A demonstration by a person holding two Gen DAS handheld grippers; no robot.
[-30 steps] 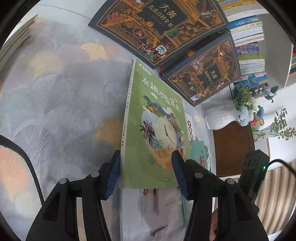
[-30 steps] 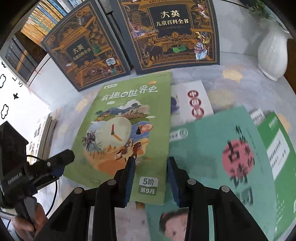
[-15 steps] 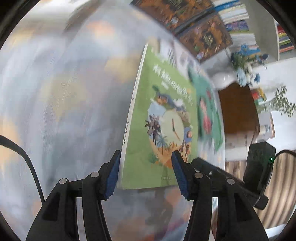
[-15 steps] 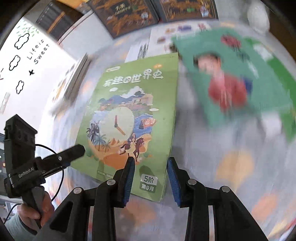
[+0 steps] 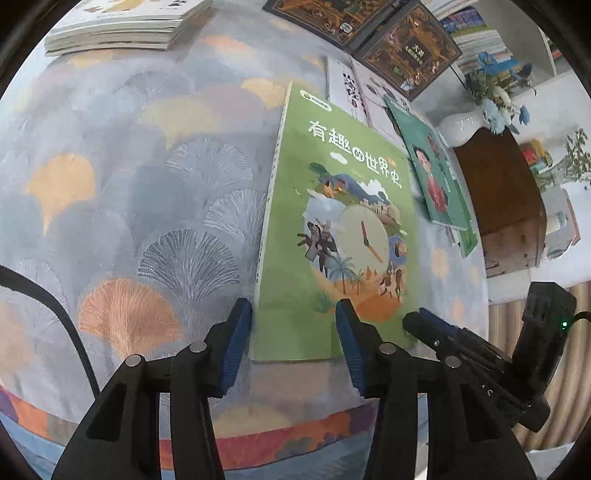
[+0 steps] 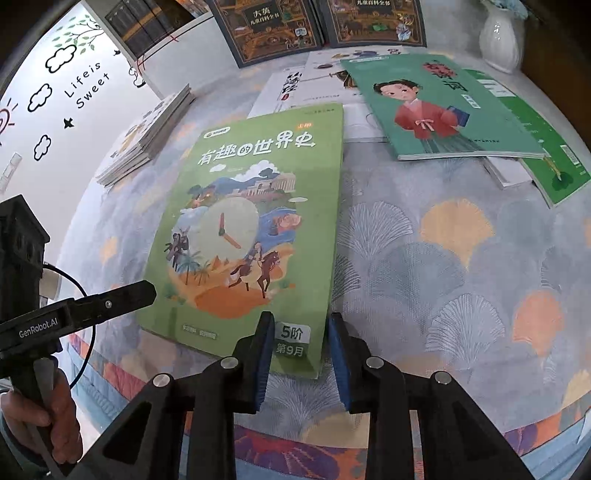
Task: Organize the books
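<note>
Left wrist view: the left gripper (image 5: 293, 336) tilts steeply down, its jaws just narrowing around the near left corner of the green book (image 5: 340, 236), flat on the bench (image 5: 122, 206).

Right wrist view: the right gripper (image 6: 297, 354), equally tilted, has just closed further and straddles the book's 5 o'clock corner (image 6: 255, 229); whether either pair's pads press, I cannot tell.

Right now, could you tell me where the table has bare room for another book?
Bare cloth lies between the green book and the stack of thin books, and on its other side, in front of the teal book. The far edge is crowded.
</note>
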